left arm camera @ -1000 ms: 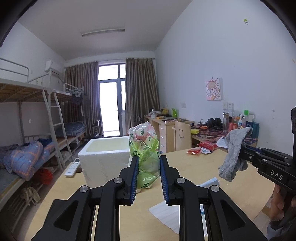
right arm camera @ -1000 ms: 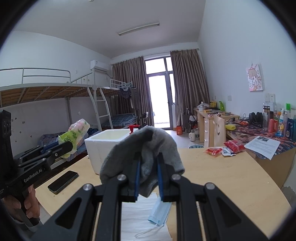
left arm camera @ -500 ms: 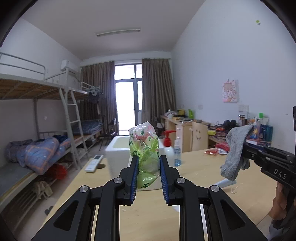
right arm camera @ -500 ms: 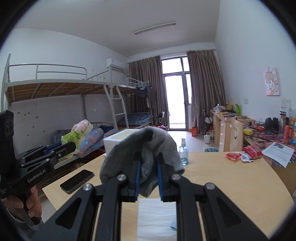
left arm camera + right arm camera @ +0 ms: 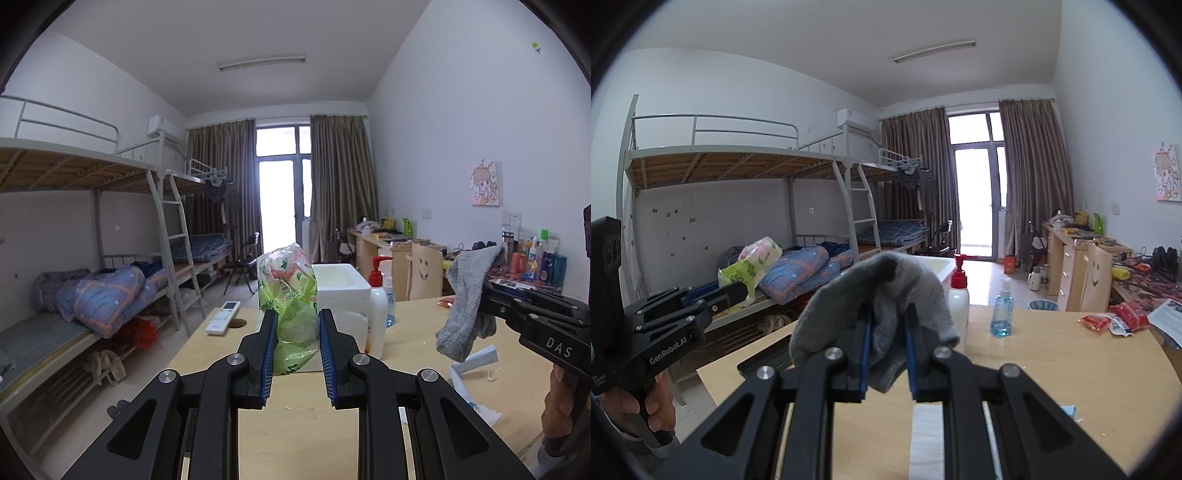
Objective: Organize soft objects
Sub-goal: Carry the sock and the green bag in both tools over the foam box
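My left gripper (image 5: 294, 334) is shut on a green plastic bag (image 5: 290, 295) stuffed with soft pink and white packs, held up above the wooden table (image 5: 303, 424). The same bag (image 5: 753, 267) shows at the left of the right wrist view, in the left gripper (image 5: 738, 290). My right gripper (image 5: 886, 334) is shut on a grey sock (image 5: 886, 291) that drapes over its fingers. In the left wrist view that sock (image 5: 467, 302) hangs from the right gripper (image 5: 487, 295) at the right. A white foam box (image 5: 340, 288) stands open on the table beyond the bag.
A red-capped pump bottle (image 5: 957, 302) and a blue spray bottle (image 5: 1001, 314) stand by the box. A remote (image 5: 223, 316), a black phone (image 5: 764, 360), a face mask (image 5: 474, 363), white paper (image 5: 925, 432) and red snack packs (image 5: 1115, 319) lie on the table. Bunk beds (image 5: 92, 295) line the left wall.
Both views have swung to the left across the room. The foam box and bottles now sit further right behind the bag. Both grips are unchanged.
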`<state>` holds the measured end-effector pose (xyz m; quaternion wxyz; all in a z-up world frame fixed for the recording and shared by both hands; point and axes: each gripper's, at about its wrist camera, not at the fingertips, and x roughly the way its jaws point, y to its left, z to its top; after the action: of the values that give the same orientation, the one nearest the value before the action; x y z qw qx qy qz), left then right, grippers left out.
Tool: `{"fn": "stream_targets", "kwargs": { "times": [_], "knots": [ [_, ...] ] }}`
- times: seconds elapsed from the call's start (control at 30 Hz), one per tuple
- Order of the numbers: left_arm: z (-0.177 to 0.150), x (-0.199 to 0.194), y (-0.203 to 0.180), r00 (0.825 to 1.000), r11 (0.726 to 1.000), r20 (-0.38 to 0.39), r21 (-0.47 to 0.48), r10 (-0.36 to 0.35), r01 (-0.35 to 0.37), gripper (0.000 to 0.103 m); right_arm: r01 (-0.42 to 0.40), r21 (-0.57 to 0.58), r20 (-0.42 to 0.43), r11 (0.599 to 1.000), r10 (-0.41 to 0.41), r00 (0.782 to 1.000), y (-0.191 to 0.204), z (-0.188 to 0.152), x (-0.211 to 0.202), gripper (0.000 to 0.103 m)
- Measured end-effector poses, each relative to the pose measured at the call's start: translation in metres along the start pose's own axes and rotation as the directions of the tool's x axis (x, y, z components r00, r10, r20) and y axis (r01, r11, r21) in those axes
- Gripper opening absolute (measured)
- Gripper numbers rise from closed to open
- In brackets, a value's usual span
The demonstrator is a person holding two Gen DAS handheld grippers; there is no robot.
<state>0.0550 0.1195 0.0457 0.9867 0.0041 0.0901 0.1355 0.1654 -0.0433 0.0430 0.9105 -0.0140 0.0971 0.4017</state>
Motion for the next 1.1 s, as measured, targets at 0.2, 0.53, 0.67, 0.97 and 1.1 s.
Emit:
{"fn": "stream_targets", "kwargs": {
  "times": [0.2, 0.53, 0.67, 0.97, 1.1],
  "knots": [
    [0.001, 0.005, -0.001, 1.0, 1.0, -0.017, -0.001, 0.002, -0.002, 0.024, -0.019, -0.004, -0.013, 1.0, 0.019, 1.0, -0.001, 0.001, 0.006, 0.02],
    [0.004, 0.013, 0.002, 0.999, 1.0, -0.037, -0.005, -0.005, 0.004, 0.024, -0.031, -0.009, -0.027, 0.999, 0.031, 0.999, -0.004, 0.006, 0.01, 0.02],
    [0.004, 0.014, 0.003, 0.999, 1.0, -0.041, -0.003, -0.008, 0.008, 0.024, -0.04, -0.004, -0.032, 0.999, 0.04, 0.999, -0.005, 0.007, 0.014, 0.02],
    [0.005, 0.023, 0.004, 0.998, 1.0, -0.053, 0.002, -0.02, 0.02, 0.024, -0.036, 0.011, -0.05, 0.999, 0.036, 0.998, -0.01, 0.011, 0.024, 0.02],
    [0.006, 0.03, 0.005, 0.998, 1.0, -0.053, -0.004, -0.016, 0.016, 0.024, -0.025, 0.002, -0.05, 1.0, 0.025, 0.998, -0.012, 0.015, 0.03, 0.02]
  ]
}}
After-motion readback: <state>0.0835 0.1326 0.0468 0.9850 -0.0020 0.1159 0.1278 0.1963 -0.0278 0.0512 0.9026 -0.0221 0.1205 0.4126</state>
